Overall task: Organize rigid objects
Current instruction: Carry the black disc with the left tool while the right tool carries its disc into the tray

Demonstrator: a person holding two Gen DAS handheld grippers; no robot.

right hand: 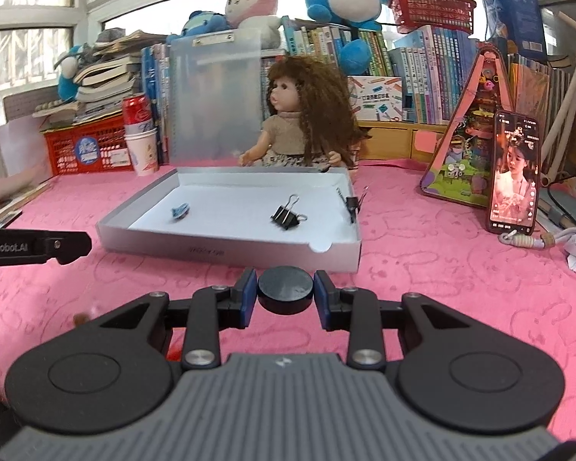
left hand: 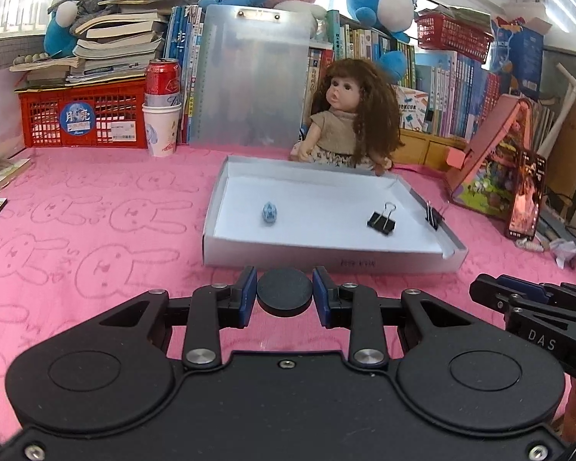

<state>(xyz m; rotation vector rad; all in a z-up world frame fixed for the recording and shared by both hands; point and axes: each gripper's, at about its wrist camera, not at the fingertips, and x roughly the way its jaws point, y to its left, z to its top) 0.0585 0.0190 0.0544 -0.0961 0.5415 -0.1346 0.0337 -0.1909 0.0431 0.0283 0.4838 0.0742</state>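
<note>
Far side, a curly brown-haired doll (left hand: 349,115) sits on the pink bunny-print table (left hand: 96,223); far left, a red soda can (left hand: 163,80) stands in a white paper cup (left hand: 161,128); right, a lit smartphone (right hand: 514,173) leans upright.

Shallow tray (left hand: 328,259) on pink cloth (left hand: 96,230), open from above. Floor mostly bare between small blue object (left hand: 269,213) at left and binder clip (left hand: 382,221) at right. Second clip (left hand: 433,218) grips right wall. Doll (left hand: 351,115) crowds far rim; phone (left hand: 526,199) stands well right.
</note>
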